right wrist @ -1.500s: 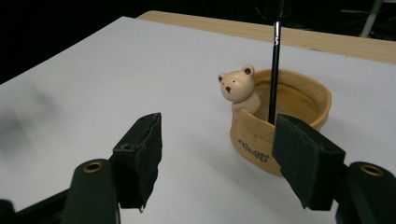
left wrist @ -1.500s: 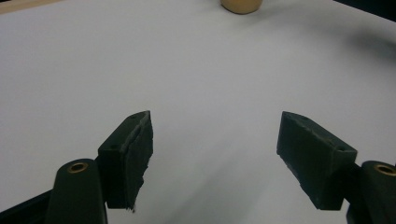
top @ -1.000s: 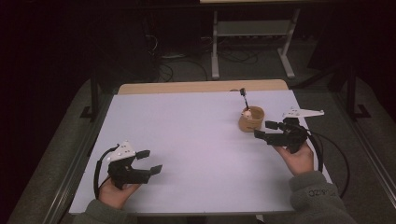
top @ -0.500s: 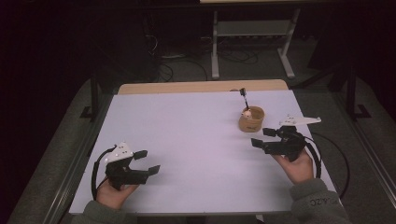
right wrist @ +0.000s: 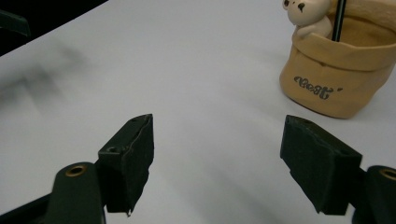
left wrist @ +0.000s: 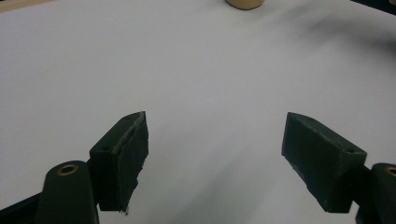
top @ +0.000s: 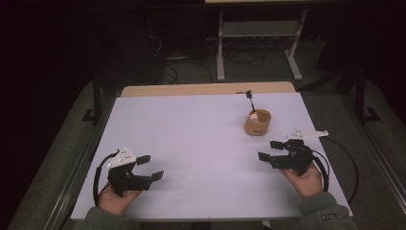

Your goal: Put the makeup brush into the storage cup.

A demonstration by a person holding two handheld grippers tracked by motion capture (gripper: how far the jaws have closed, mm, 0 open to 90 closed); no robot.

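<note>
The desk point(top: 201, 139) carries a white top surface, evenly lit and matte, with a strip of light wood point(top: 206, 89) exposed along its far edge at twelve o'clock. Black metal frame bars point(top: 95, 98) stand at the desk's far corners, at ten and two o'clock. The floor point(top: 62, 158) is grey carpet, visible at nine and three o'clock beside the desk. Beyond the far edge, at about one o'clock, stands a pale metal stand point(top: 258, 45) with two legs and a low shelf. Dark cables point(top: 191, 67) lie loose on the floor at eleven to twelve o'clock. The room behind is unlit and black; walls cannot be made out.
</note>
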